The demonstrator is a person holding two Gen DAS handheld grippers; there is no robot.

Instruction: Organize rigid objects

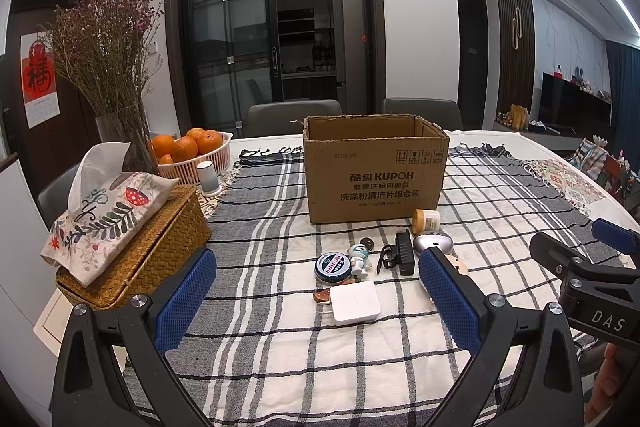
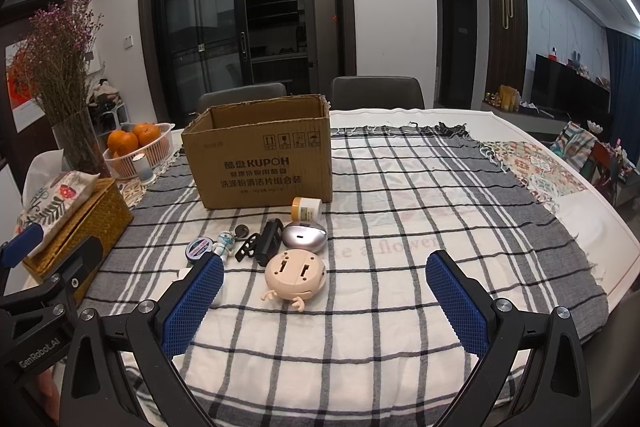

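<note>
An open cardboard box point(image 1: 375, 171) point(image 2: 264, 157) stands on the checked cloth. In front of it lie small items: a yellow-capped jar point(image 1: 426, 219) point(image 2: 306, 209), a silver mouse point(image 1: 434, 242) point(image 2: 304, 237), a black charger point(image 1: 404, 251) point(image 2: 269, 241), a robot-cat figurine point(image 1: 359, 259), a round blue tin point(image 1: 333, 266) point(image 2: 198, 249), a white power adapter point(image 1: 354, 303) and a beige round toy point(image 2: 295, 274). My left gripper point(image 1: 318, 287) is open above the adapter. My right gripper point(image 2: 325, 287) is open near the beige toy; it holds nothing.
A woven tissue box point(image 1: 132, 259) point(image 2: 76, 223) sits at the left, with a vase of dried flowers point(image 1: 120, 75) and a basket of oranges point(image 1: 192, 151) point(image 2: 138, 143) behind it. Chairs point(image 1: 292, 115) stand beyond the table. The table edge point(image 2: 600, 227) curves at the right.
</note>
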